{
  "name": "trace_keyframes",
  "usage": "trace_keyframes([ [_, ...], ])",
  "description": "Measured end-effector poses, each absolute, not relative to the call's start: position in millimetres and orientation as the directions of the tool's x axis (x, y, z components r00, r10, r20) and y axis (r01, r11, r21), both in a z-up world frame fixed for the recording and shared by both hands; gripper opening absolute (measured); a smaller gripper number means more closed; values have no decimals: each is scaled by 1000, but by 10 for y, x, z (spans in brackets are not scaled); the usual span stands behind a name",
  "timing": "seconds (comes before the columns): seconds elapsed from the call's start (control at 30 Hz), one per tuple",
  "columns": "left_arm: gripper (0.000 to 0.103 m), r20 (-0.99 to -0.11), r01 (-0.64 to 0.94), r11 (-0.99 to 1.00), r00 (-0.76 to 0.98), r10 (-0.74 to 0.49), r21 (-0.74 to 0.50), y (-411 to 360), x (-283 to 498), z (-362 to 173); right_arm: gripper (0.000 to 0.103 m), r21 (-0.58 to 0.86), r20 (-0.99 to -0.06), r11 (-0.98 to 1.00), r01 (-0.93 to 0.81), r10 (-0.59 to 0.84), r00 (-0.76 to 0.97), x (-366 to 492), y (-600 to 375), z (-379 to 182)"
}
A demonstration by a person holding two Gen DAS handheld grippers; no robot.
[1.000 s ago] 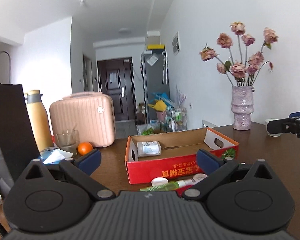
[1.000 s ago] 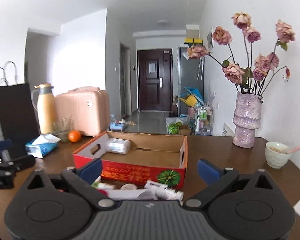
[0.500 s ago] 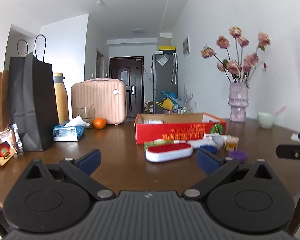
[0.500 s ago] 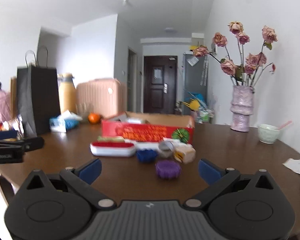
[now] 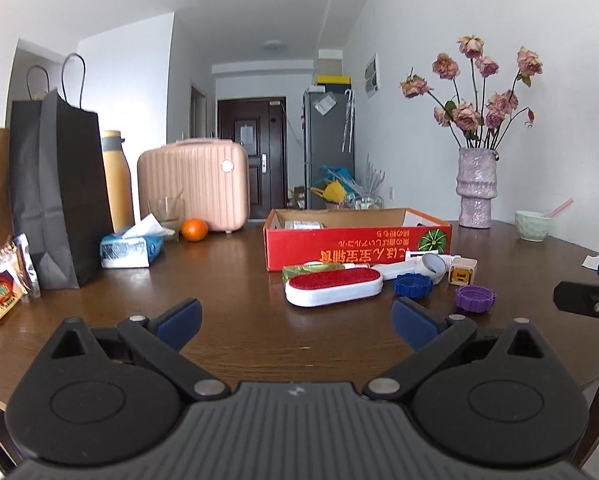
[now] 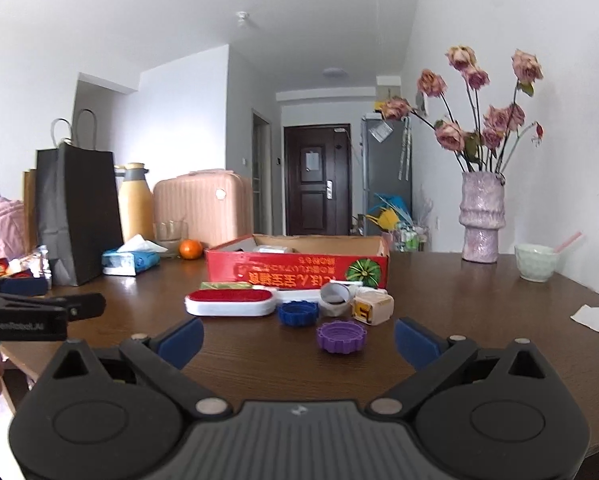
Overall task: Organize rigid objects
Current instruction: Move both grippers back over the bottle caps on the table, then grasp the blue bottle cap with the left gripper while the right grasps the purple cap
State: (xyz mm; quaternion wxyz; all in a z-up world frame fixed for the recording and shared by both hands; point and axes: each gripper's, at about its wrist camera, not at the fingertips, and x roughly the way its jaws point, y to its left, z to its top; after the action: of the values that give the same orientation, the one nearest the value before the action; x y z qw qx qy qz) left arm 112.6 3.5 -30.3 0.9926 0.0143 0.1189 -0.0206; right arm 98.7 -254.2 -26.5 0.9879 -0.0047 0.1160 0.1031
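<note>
Left wrist view: my left gripper and right gripper both gape with nothing held; lint brush at 12 o'clock, red box behind it

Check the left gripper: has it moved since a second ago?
Yes. The left gripper has pulled back from the red box, which looks smaller and farther off now, with the lint brush and caps in between.
</note>
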Motion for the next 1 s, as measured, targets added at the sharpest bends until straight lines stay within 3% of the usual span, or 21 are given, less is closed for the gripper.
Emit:
trace_keyframes([
  [0.4, 103, -433, 159, 987, 890, -145, -3, -289, 2028, -324, 93, 103, -455, 986, -133, 165, 875, 2088, -2689, -420],
  [0.63, 102, -509, 248, 968, 831, -224, -20, -562, 2618, -372, 85, 76, -556, 983, -166, 180, 812, 2694, -2637, -560],
  [0.73, 95, -541, 259, 965, 807, -237, -37, -634, 2831, -423, 78, 85, -581, 979, -187, 201, 789, 2845, -2637, -588],
  [0.83, 88, -584, 263, 963, 775, -241, -49, -742, 3048, -477, 52, 56, -603, 977, -204, 196, 774, 2953, -2666, -594],
  [0.9, 77, -603, 280, 958, 755, -260, -62, -829, 3159, -480, 52, 44, -609, 976, -215, 197, 768, 2992, -2735, -589],
  [1.0, 75, -612, 313, 946, 732, -299, -88, -990, 3333, -483, 52, 33, -611, 978, -206, 183, 770, 3038, -2884, -562],
])
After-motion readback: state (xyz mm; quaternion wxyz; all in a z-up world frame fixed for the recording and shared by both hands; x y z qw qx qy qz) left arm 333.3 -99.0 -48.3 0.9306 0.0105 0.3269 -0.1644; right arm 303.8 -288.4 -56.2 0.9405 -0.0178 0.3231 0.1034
